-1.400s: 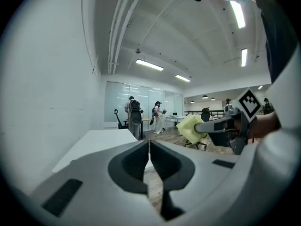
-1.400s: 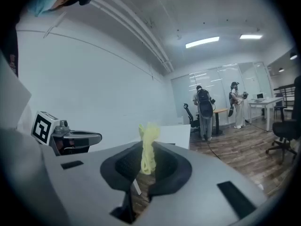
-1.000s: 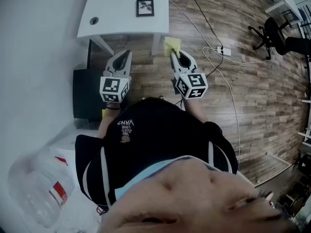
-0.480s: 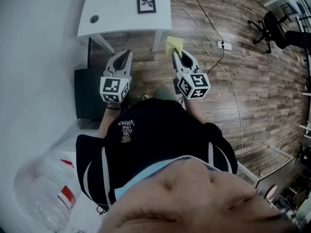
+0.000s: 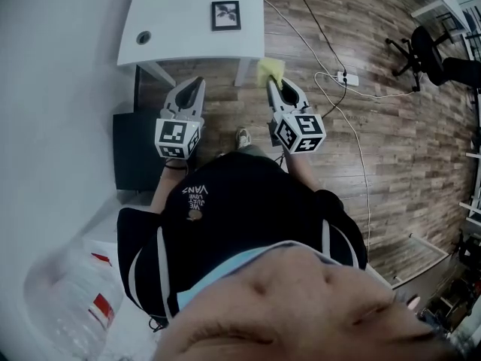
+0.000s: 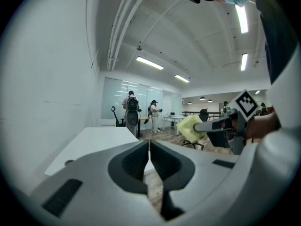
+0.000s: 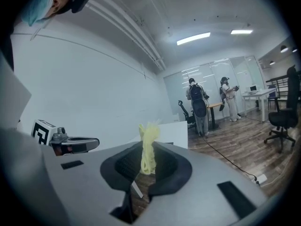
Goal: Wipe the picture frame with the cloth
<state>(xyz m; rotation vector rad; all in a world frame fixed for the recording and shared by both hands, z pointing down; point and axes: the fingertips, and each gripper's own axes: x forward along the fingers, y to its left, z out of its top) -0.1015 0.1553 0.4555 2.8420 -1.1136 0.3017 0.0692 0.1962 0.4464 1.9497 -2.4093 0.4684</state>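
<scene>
A small black picture frame (image 5: 225, 15) lies flat on the white table (image 5: 180, 28), near its right end. My right gripper (image 5: 268, 83) is shut on a yellow cloth (image 5: 270, 71), held in the air just off the table's near right corner. In the right gripper view the cloth (image 7: 148, 147) sticks up bunched between the jaws. My left gripper (image 5: 194, 89) hangs over the floor in front of the table, its jaws pressed together with nothing in them. The left gripper view shows the right gripper with the cloth (image 6: 192, 127) off to its right.
A black box (image 5: 135, 149) stands on the floor under the table's left side. White cables and a power strip (image 5: 345, 79) run across the wooden floor to the right. An office chair (image 5: 421, 51) stands far right. Two people (image 7: 207, 105) stand at the room's far end.
The person has stepped a little closer to the table; a shoe now shows between the grippers. Both grippers keep their places and their grip.
</scene>
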